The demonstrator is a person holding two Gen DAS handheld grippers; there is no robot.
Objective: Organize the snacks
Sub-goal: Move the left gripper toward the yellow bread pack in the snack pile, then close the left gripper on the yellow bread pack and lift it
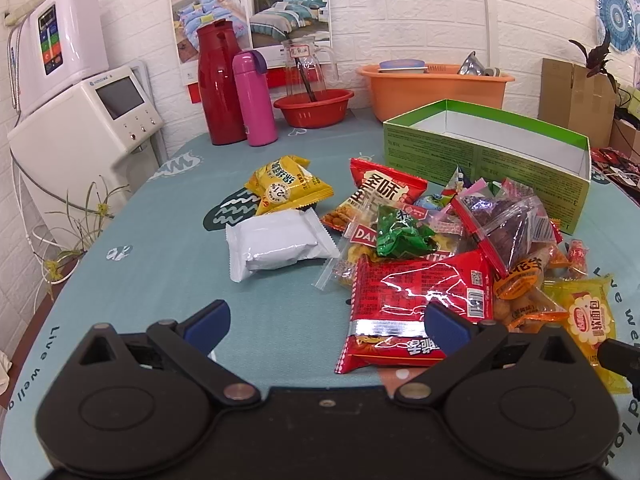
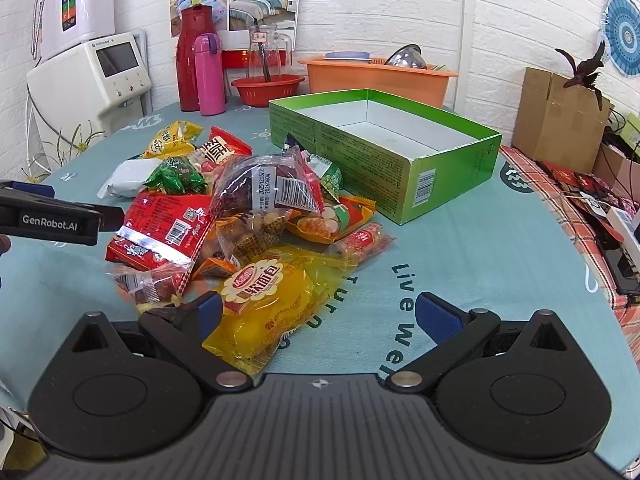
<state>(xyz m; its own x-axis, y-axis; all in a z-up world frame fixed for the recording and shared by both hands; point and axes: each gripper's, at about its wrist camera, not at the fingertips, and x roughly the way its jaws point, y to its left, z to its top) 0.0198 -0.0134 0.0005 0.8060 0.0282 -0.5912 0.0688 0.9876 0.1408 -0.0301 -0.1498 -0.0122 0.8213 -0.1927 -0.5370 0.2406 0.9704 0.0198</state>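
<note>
A pile of snack packets lies on the teal tablecloth (image 1: 168,264). A large red packet (image 1: 420,300) sits nearest my left gripper (image 1: 326,322), which is open and empty just in front of it. A white packet (image 1: 276,242) and a yellow packet (image 1: 286,188) lie left of the pile. An open green box (image 1: 488,156) stands behind, empty inside. My right gripper (image 2: 316,314) is open and empty, over the near end of a yellow bread packet (image 2: 264,300). The red packet (image 2: 164,228) and green box (image 2: 384,152) also show there.
A red flask (image 1: 218,84), pink bottle (image 1: 254,98), glass jug (image 1: 306,68), red bowl (image 1: 314,106) and orange basin (image 1: 432,84) stand at the table's back. A white appliance (image 1: 80,128) is at the left. Cardboard boxes (image 2: 556,112) stand at the right.
</note>
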